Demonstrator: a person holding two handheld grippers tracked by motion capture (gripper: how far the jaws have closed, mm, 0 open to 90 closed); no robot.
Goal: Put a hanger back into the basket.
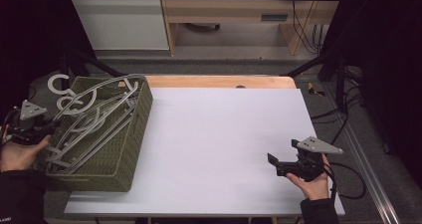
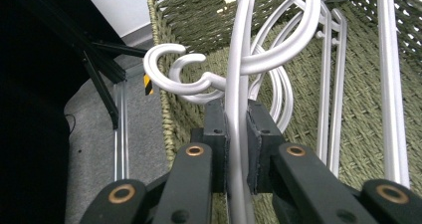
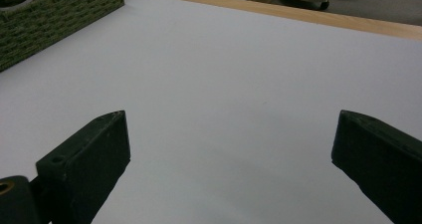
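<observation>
Right claw (image 3: 231, 159) agape above white tabletop (image 3: 234, 84)

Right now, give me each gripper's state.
Left gripper: closed on a grey hanger in the basket.
Right gripper: open, holding nothing.

The person is wearing dark long sleeves (image 1: 20, 196). Each black two-jaw gripper, the left gripper (image 2: 236, 129) and the right gripper (image 3: 231, 149), is carrying a grey three-cornered plate (image 1: 316, 145) with small screws, brass-coloured rivets (image 2: 194, 150) along the black arms, and a black trailing cable (image 1: 351, 181).
</observation>
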